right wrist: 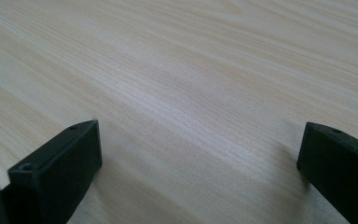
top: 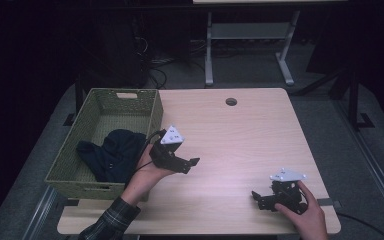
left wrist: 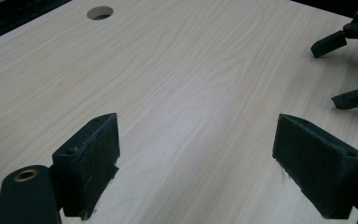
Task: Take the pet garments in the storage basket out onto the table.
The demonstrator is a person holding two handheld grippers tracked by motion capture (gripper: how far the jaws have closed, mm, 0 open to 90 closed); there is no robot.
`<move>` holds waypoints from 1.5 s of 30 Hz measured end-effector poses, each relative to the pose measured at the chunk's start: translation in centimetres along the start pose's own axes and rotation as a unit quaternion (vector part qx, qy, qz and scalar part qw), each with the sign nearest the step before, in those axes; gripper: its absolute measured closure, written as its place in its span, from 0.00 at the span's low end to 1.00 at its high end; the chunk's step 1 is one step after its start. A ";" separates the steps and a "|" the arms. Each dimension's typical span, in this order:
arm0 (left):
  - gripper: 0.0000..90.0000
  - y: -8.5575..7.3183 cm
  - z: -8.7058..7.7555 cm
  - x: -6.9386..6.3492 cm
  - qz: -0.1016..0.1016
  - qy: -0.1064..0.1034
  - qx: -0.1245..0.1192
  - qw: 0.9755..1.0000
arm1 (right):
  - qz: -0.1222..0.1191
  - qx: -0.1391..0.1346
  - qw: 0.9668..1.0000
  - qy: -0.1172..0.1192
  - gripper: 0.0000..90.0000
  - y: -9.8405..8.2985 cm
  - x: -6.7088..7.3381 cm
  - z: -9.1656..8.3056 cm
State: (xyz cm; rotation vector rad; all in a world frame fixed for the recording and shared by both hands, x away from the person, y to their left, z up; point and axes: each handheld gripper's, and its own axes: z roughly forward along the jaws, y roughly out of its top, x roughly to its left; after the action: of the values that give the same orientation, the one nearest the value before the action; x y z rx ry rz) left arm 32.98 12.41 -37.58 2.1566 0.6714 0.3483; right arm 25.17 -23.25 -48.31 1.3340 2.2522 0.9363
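Now, from the high view, I see a green woven basket (top: 152, 112) at the left of the frame, and a dark cloth (top: 111, 154) lies bunched inside it, low down in the basket. My left gripper (top: 192, 163) sits just right of the basket, near the middle of the frame, above the wooden table (top: 240, 135). It tips a bit toward the right, with the hand (top: 147, 172) under it and a plaid sleeve at the bottom edge. My right gripper (top: 256, 197) rests low at the lower right, pointing left, with a hand wrapped over its back. I think the cloth is already put away, so the job looks close to done. The next move, I think, is just to hold both grippers calm over the table, or to reach for a new thing if one comes. In the left gripper view, the two black jaws stand far apart with nothing between them, so this claw is let go. Bare table lies ahead, with a round hole (left wrist: 99, 12) at the upper left, and the other gripper's jaws peek in at the upper right. In the right gripper view, the jaws are also spread wide over bare wood, holding nothing.
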 end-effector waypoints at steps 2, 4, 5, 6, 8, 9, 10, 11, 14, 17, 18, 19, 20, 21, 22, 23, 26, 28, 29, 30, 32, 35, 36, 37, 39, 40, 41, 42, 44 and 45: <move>0.16 0.0 -0.2 0.1 -0.001 0.002 -0.003 1.000 | 0.000 0.000 1.000 0.000 0.00 0.0 0.0 0.0; 0.16 0.1 -0.4 0.2 -0.005 0.003 -0.006 1.000 | 0.000 0.000 1.000 0.000 0.00 0.0 0.0 0.0; 0.16 0.1 -0.5 0.3 -0.004 0.004 -0.006 1.000 | 0.000 0.000 1.000 0.000 0.00 0.0 0.0 0.0; 0.16 0.2 -0.6 0.4 -0.003 0.005 -0.006 1.000 | 0.000 0.000 1.000 0.000 0.00 0.0 0.0 0.0; 0.16 0.2 -0.8 0.5 -0.003 0.005 -0.007 1.000 | 0.000 0.000 1.000 0.000 0.00 0.0 0.0 0.0; 0.16 0.3 -1.0 0.6 -0.006 0.006 -0.010 1.000 | 0.000 0.000 1.000 0.000 0.00 0.0 0.0 0.0; 0.16 0.3 -1.1 0.7 -0.007 0.006 -0.011 1.000 | 0.001 0.000 1.000 0.000 0.00 0.0 0.0 0.0; 0.16 0.3 -1.3 0.8 -0.007 0.007 -0.011 1.000 | 0.001 0.000 1.000 0.000 0.00 0.0 0.0 0.0; 0.16 0.4 -1.8 1.1 -0.009 0.008 -0.014 1.000 | 0.000 0.000 1.000 0.000 0.00 0.0 0.0 0.0; 0.16 0.4 -2.2 1.3 -0.015 0.009 -0.020 1.000 | 0.001 0.000 1.000 0.000 0.00 0.0 0.0 0.0; 0.16 0.4 -2.4 1.5 -0.014 0.010 -0.020 1.000 | 0.001 -0.001 1.000 0.000 0.00 0.0 0.0 0.0; 0.16 0.4 -2.5 1.6 -0.016 0.010 -0.022 1.000 | 0.001 -0.001 1.000 0.000 0.00 0.0 0.0 0.0; 0.16 0.4 -2.6 1.7 -0.019 0.010 -0.025 0.999 | 0.001 0.000 1.000 -0.001 0.00 0.0 0.0 0.0; 0.16 0.4 -2.8 1.8 -0.022 0.011 -0.027 0.999 | 0.001 0.000 1.000 0.000 0.00 0.0 0.0 0.0; 0.16 0.4 -2.9 1.9 -0.020 0.011 -0.026 0.999 | 0.001 0.000 1.000 0.000 0.00 0.0 0.0 0.0; 0.16 0.4 -3.0 2.0 -0.025 0.011 -0.029 0.999 | 0.001 0.000 1.000 -0.001 0.00 0.0 0.0 0.0; 0.16 0.3 -3.5 2.2 -0.025 0.010 -0.029 0.999 | 0.001 0.000 1.000 0.000 0.00 0.0 0.0 0.0; 0.16 0.4 -3.8 2.4 -0.025 0.012 -0.028 0.999 | 0.001 0.000 1.000 0.000 0.00 0.0 0.0 0.0; 0.16 0.3 -3.9 2.6 -0.026 0.013 -0.029 0.999 | 0.001 0.000 1.000 0.000 0.00 0.0 0.0 0.0; 0.16 0.3 -4.0 2.7 -0.026 0.013 -0.027 0.999 | 0.001 0.000 1.000 0.000 0.00 0.0 0.0 0.0; 0.16 0.3 -4.3 2.9 -0.030 0.016 -0.027 0.999 | 0.001 0.000 1.000 0.000 0.00 0.0 0.0 0.0; 0.16 0.1 -4.8 3.3 -0.032 0.020 -0.026 0.999 | 0.001 0.000 1.000 0.000 0.00 0.0 0.0 0.0; 0.16 0.1 -4.9 3.4 -0.034 0.020 -0.027 0.999 | 0.001 0.000 1.000 0.000 0.00 0.0 0.0 0.0; 0.16 0.1 -5.0 3.6 -0.036 0.020 -0.029 0.999 | 0.001 0.000 1.000 0.000 0.00 0.0 0.0 0.0; 0.16 0.0 -5.3 3.8 -0.038 0.023 -0.029 0.999 | 0.001 0.000 1.000 0.000 0.00 0.0 0.0 0.0; 0.16 0.0 -5.5 4.0 -0.038 0.023 -0.029 0.999 | 0.001 0.000 1.000 0.000 0.00 0.0 0.0 0.0; 0.16 -0.1 -5.6 4.1 -0.039 0.024 -0.029 0.999 | 0.001 0.000 1.000 0.000 0.00 0.0 0.0 0.0; 0.16 -0.2 -5.7 4.2 -0.040 0.025 -0.029 0.998 | 0.001 0.000 1.000 0.000 0.00 0.0 0.0 0.0; 0.16 -0.3 -5.9 4.4 -0.043 0.024 -0.029 0.998 | 0.001 0.000 1.000 0.000 0.00 0.0 0.0 0.0; 0.16 -0.4 -6.1 4.6 -0.042 0.026 -0.027 0.998 | 0.001 0.000 1.000 0.000 0.00 0.0 0.0 0.0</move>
State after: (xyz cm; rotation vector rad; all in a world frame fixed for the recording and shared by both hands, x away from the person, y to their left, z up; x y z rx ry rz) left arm 33.81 19.11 -34.07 2.0684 0.7698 0.3739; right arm 25.17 -23.23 -48.31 1.3360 2.2514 0.9361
